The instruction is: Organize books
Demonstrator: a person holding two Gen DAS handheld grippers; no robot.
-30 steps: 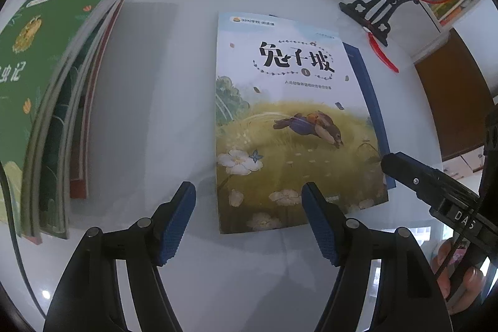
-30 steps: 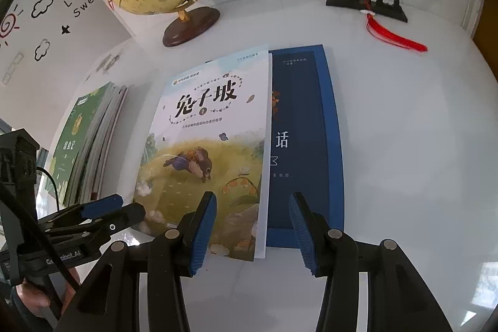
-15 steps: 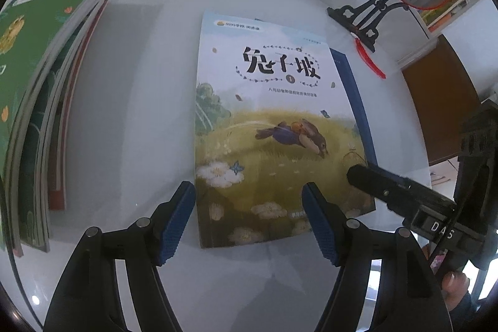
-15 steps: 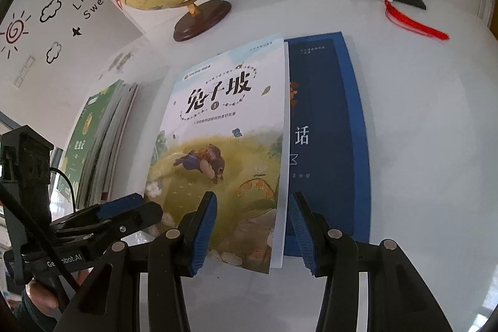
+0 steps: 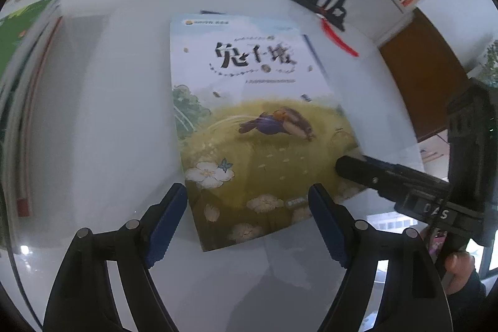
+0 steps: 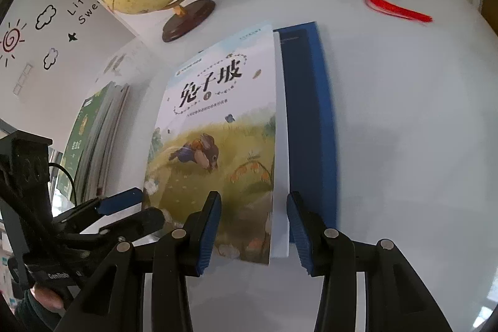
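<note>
Two grippers over a rabbit picture book on a white table

A green-covered book stack [image 6: 93, 139] lies at the table's [image 6: 404, 114] left edge. The left gripper [image 5: 249, 220], jaws opening, straddles the near edge of the rabbit book [image 5: 255, 120] without pressing it. That book lies mid-table, overlapping a blue book [image 6: 311, 114]. The right gripper [image 6: 253, 226], jaws closing, brackets its lifted right near corner, pads not touching.

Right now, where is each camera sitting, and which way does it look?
Left wrist: on the left tongs, looking down at the illustrated rabbit-cover book; their jaws are opening.
Right wrist: on the right tongs, jaws closing astride that book's right edge over the dark blue book.
Both show the book and the other tongs.
</note>
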